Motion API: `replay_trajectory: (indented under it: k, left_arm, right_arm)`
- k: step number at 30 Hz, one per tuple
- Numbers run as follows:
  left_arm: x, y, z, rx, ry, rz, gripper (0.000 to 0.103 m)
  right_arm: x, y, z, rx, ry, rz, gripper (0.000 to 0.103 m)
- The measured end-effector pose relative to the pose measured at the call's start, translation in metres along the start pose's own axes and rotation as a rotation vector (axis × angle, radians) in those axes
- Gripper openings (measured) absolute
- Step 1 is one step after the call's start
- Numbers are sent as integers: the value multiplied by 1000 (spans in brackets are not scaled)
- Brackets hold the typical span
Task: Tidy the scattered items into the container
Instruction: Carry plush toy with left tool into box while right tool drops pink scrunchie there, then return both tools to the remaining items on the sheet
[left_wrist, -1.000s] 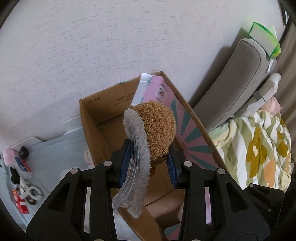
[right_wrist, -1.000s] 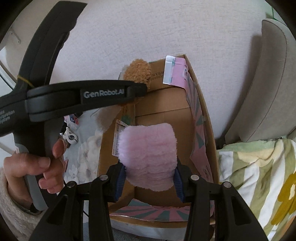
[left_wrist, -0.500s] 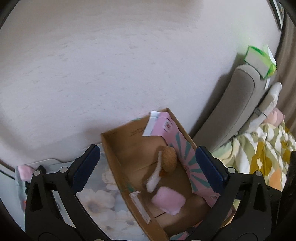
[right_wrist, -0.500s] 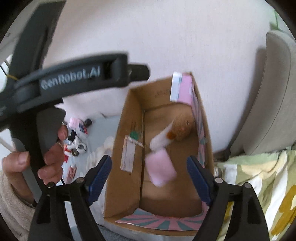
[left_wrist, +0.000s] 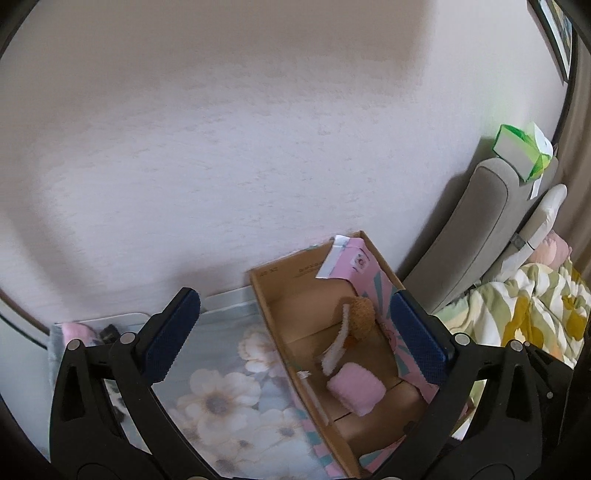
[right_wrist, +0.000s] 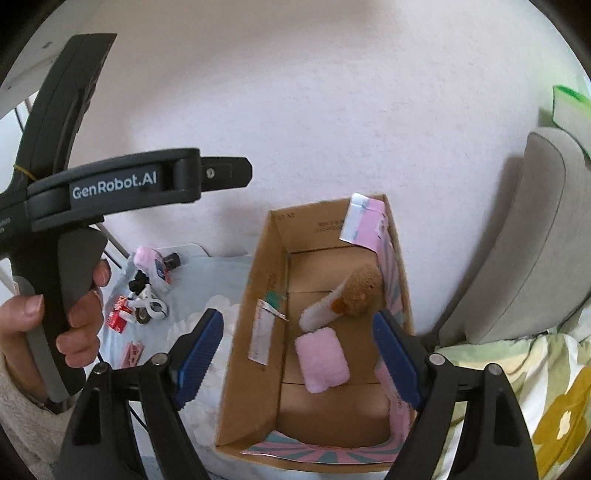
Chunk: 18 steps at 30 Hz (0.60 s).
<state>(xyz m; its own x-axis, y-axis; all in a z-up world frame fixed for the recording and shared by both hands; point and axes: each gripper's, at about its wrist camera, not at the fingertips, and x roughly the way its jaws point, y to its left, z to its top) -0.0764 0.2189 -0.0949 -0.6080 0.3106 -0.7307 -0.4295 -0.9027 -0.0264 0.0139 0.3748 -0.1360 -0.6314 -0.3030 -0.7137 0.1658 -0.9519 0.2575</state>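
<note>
An open cardboard box (right_wrist: 258, 288) (left_wrist: 266, 295) stands against the wall. Inside it lie a brown and white plush toy (right_wrist: 351, 295) (left_wrist: 354, 321) and a pink fluffy pad (right_wrist: 321, 360) (left_wrist: 356, 387). My right gripper (right_wrist: 301, 356) is open and empty, held high above the box. My left gripper (left_wrist: 297, 338) is open and empty too, above the box's left wall. The left gripper's body (right_wrist: 110, 192) and the hand holding it show at the left of the right wrist view.
Several small items (right_wrist: 146, 295) lie scattered on a floral cloth (left_wrist: 214, 398) left of the box: a pink fluffy piece, black and white bits, a red packet, pink clips. A grey sofa arm (right_wrist: 532, 240) and a patterned blanket (left_wrist: 532, 317) are at the right.
Both grippers opened and let go of the plush toy and the pink pad, which now lie in the box. Both grippers have risen away from the box.
</note>
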Motion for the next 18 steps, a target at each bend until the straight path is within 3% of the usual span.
replay_trajectory:
  k: [3, 8, 13, 18]
  left_arm:
    - [-20, 11, -2, -20, -11, 9, 103]
    - [-57, 34, -9, -45, -58, 13, 103]
    - [-89, 69, -18, -63, -90, 72, 103]
    - [-115, 118, -31, -122, -104, 136, 103]
  right_arm:
    - [-7, 13, 2, -29, -50, -7, 80]
    - [-1, 34, 5, -71, -41, -124, 80]
    - [-10, 60, 7, -85, -106, -98, 80]
    - [-5, 88, 18, -113, -106, -53, 80]
